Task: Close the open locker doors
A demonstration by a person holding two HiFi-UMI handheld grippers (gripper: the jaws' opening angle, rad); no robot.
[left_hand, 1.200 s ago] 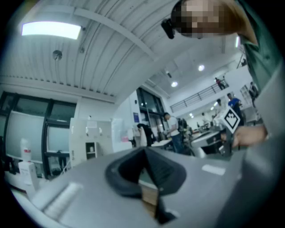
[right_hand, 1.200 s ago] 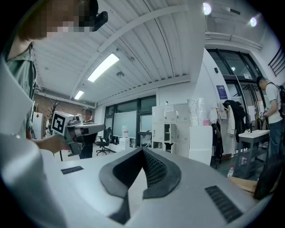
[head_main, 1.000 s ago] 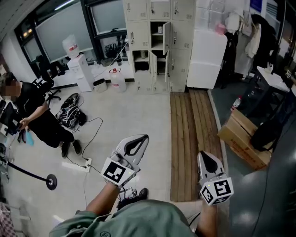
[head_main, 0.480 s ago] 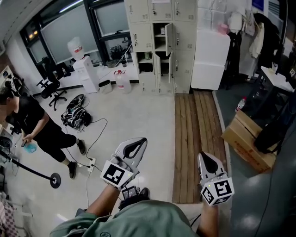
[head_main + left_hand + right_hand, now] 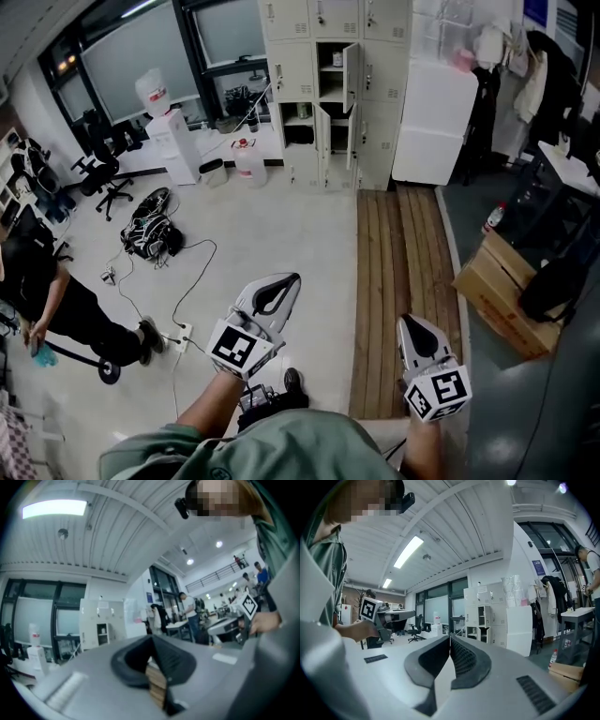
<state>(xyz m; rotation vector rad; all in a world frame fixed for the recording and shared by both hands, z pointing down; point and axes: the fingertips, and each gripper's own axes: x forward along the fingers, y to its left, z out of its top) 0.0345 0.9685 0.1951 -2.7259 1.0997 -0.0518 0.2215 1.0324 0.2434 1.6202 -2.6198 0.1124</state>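
Step in hand, as I judge it: the approach. Nothing is within reach of a door yet.

- Locker bank (image 5: 330, 89) stands against the far wall, well apart from both grippers, across open floor and a strip of wooden decking (image 5: 394, 272).
- Two doors stand ajar in the middle column: upper open door (image 5: 352, 67) and lower open door (image 5: 322, 141). Each is a tall narrow panel with its long axis vertical, and each sticks out from the locker face into the room, roughly toward the camera. Seen nearly edge-on. Hinge side too small to tell.
- Left gripper (image 5: 284, 284): fingers pressed together, nothing between them.
- Right gripper (image 5: 411, 324): fingers pressed together, likewise empty.

How to do it well (judgement):
- Walk straight up along the decking and keep both grippers low until close.
- Leave the fingers together — a push needs no grasp.
- Meet each door on its outer face near the free edge, not near the hinge.
- Press square toward the locker face until the panel sits flush.
- One gripper per door would avoid reaching across an open panel.
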